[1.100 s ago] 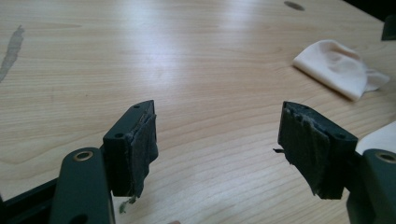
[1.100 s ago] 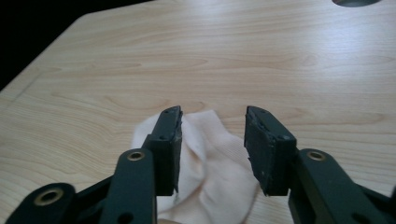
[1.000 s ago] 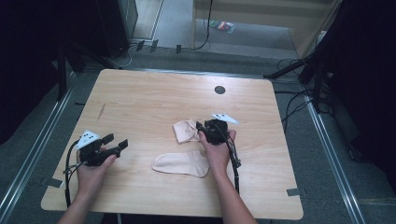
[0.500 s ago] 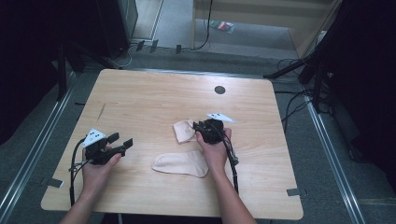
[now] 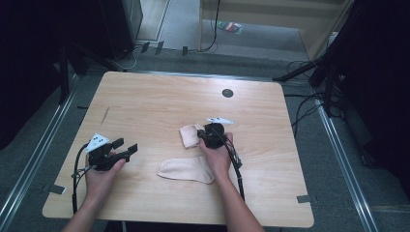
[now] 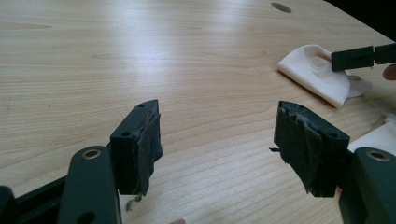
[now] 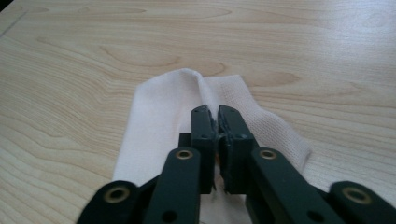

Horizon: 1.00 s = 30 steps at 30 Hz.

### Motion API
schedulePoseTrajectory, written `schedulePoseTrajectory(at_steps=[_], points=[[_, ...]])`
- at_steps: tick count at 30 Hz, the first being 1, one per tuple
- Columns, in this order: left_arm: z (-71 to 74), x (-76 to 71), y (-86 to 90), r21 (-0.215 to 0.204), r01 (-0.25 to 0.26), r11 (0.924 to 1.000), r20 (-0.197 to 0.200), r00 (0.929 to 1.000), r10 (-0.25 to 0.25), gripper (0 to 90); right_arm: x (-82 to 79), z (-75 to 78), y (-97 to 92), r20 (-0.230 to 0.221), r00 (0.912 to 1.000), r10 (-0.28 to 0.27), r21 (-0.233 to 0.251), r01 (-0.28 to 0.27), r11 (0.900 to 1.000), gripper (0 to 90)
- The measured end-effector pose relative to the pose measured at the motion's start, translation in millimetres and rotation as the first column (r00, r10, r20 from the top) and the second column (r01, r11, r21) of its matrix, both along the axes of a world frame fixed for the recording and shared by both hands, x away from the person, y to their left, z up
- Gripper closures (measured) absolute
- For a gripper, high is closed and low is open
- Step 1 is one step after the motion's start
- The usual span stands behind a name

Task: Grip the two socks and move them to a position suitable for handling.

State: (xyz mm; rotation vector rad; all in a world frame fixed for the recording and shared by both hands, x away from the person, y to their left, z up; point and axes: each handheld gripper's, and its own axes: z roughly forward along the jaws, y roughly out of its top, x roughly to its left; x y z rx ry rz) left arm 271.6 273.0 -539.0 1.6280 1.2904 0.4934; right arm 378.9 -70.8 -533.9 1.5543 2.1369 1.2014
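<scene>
The folded sock (image 5: 189, 135) lies near the desk's (image 5: 159, 104) middle, a flat sock (image 5: 186, 169) just in front of it. Soft, light and limp, it is probably best taken at a folded edge. The right gripper (image 7: 216, 122) rests over it with jaws pressed together; whether they pinch cloth is unclear. The left gripper (image 6: 217, 140), jaws spread, hovers well apart; its view catches the right gripper's tip at the fold.

High view: overhead, facing forward-down, far. Gripper views: low over table (image 5: 159, 104), close, along jaws. All three share folded sock (image 5: 189, 136) (image 6: 317, 74) (image 7: 163, 107)
</scene>
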Motion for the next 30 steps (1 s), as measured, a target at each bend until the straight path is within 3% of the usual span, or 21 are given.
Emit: schedulePoseTrajectory(at_steps=[4, 10, 15, 19, 20, 22, 25, 30], points=[[0.4, 1.1, 1.6, 0.000, 0.000, 1.0000, 0.004, 1.0000, 0.000, 32.4, -7.1, 10.6, 3.2, 0.024, 0.9995, -0.018, 0.028, 0.018, 0.9995, 88.3], [0.8, 1.8, 2.5, -0.011, -0.003, 0.9999, -0.002, 1.0000, 0.003, 32.4, -18.7, 25.3, 30.2, 0.061, 0.9979, -0.021, -0.029, 0.023, 0.9993, 88.1], [1.2, 1.6, 1.4, -0.005, -0.001, 1.0000, -0.001, 1.0000, 0.001, 32.4, -26.5, 28.5, 55.6, 0.083, 0.9965, 0.013, -0.013, -0.012, 0.9998, 87.6], [1.1, 1.3, 1.4, -0.004, -0.001, 1.0000, 0.000, 1.0000, 0.001, 32.3, -30.8, 27.2, 73.6, 0.068, 0.9933, 0.093, 0.068, -0.098, 0.9929, 80.8], [0.6, 1.5, 0.9, -0.005, -0.002, 1.0000, 0.003, 1.0000, 0.002, 32.3, -32.3, 26.9, 78.2, 0.067, 0.9895, 0.128, 0.111, -0.135, 0.9845, 75.8], [0.1, 1.9, 0.1, -0.003, -0.002, 1.0000, 0.003, 1.0000, 0.002, 32.3, -36.0, 28.1, 83.0, 0.086, 0.9804, 0.177, 0.150, -0.188, 0.9706, 70.3], [0.5, 1.7, -0.3, -0.005, 0.001, 1.0000, 0.003, 1.0000, -0.001, 32.3, -39.4, 33.2, 81.0, 0.104, 0.9723, 0.209, 0.191, -0.226, 0.9552, 64.4], [1.2, 2.3, -2.4, -0.009, -0.002, 1.0000, 0.004, 1.0000, 0.002, 33.1, -34.8, 41.9, 53.5, 0.135, 0.9792, 0.151, 0.173, -0.174, 0.9695, 64.0]])
